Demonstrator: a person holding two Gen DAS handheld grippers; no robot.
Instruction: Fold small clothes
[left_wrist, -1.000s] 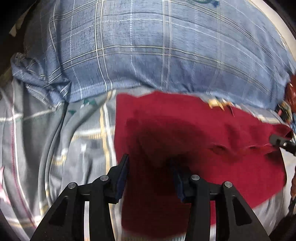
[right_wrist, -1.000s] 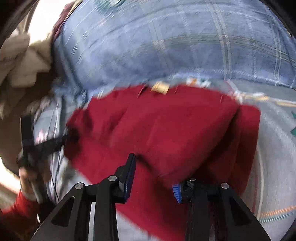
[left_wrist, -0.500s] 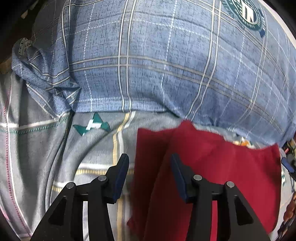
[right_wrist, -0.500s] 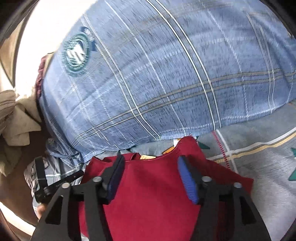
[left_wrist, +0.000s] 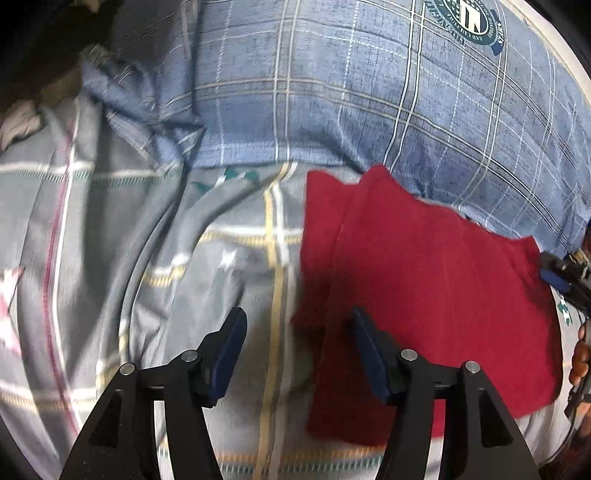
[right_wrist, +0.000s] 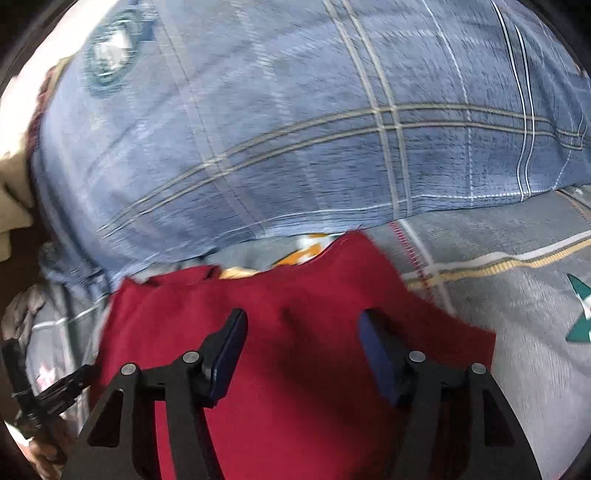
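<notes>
Both hand-held grippers, left (left_wrist: 295, 343) opening and right (right_wrist: 301, 343) parted, are hovering empty; the soft, limp red garment (left_wrist: 424, 295) is inviting a corner pinch

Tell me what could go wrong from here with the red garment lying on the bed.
1. The red garment lies against the blue plaid pillow; a pinch at that far edge might catch pillow fabric.
2. The left gripper is opening with the garment's left edge under it, nothing pinched; closing there might grab the grey bedsheet too.
3. The right gripper is open above the garment; its layers look uneven, so the fold may slip.
</notes>
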